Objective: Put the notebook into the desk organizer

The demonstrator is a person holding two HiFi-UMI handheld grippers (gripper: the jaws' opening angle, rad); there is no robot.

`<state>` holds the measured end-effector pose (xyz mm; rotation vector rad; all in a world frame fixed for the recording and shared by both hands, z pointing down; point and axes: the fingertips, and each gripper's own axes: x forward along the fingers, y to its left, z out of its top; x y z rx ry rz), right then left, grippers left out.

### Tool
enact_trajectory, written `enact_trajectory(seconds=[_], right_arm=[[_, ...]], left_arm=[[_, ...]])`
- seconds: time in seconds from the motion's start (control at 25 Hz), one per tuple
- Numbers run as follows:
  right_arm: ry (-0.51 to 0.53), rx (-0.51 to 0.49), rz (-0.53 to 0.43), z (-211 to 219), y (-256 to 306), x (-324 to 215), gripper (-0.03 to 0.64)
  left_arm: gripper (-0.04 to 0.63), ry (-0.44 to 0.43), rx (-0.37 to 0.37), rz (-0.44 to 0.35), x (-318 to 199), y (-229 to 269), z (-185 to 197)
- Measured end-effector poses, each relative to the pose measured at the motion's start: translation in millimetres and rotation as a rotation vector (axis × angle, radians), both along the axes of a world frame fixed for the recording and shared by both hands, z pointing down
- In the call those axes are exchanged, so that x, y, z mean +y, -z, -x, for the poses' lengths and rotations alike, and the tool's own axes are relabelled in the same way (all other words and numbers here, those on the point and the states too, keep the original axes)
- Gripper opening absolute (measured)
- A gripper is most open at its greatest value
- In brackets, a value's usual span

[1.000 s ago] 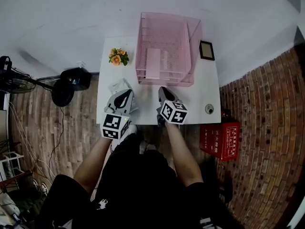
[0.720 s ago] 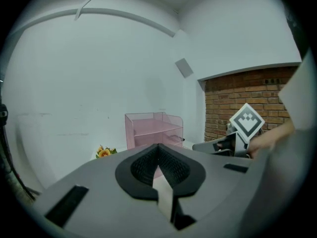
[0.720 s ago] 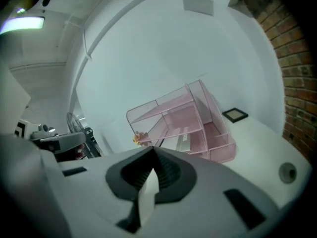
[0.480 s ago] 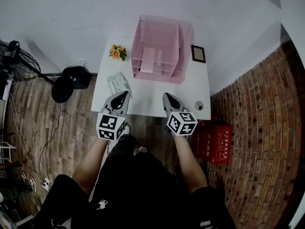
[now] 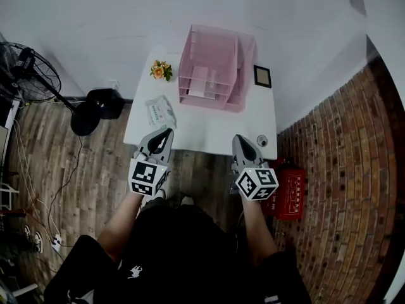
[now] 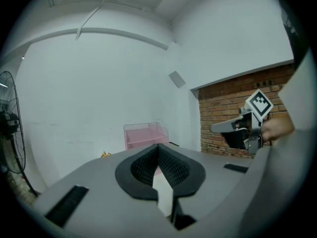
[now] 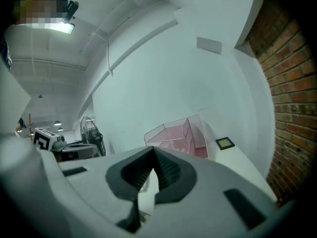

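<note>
White table: notebook well beyond fingers

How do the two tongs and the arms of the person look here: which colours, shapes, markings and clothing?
The left tongs and the right tongs have smooth grey bodies that taper to a point. Each carries a white cube with black square markers: the left cube and the right cube. The inner pads are black and ribbed. No cables show. The person wears a black short-sleeved shirt.
</note>
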<state>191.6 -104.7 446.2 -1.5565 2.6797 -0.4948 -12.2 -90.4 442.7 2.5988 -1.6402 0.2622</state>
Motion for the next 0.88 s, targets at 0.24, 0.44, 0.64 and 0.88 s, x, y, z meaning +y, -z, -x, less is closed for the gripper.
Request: enact_trajectory(seconds=[0.24, 0.44, 0.64, 0.88], right_arm=[[-0.049, -0.001, -0.044, -0.8, 24.2, 27.2, 0.002], [-0.13, 0.01, -0.039, 4.2, 33.2, 52.4, 0.002], [-0.199, 0.036, -0.058, 18.1, 41.5, 76.0, 0.002], [-0.229, 0.054, -0.072, 45.0, 48.2, 94.3, 0.002]], left_arm=[[0.003, -0.01, 0.011, -0.053, 6.0, 20.6, 9.5], [0.003, -0.026, 0.025, -0.078, 12.5, 34.2, 32.1], [0.005, -0.045, 0.045, -0.105, 19.7, 41.8, 62.7], [0.005, -0.075, 0.069, -0.102, 28.1, 42.3, 86.1]])
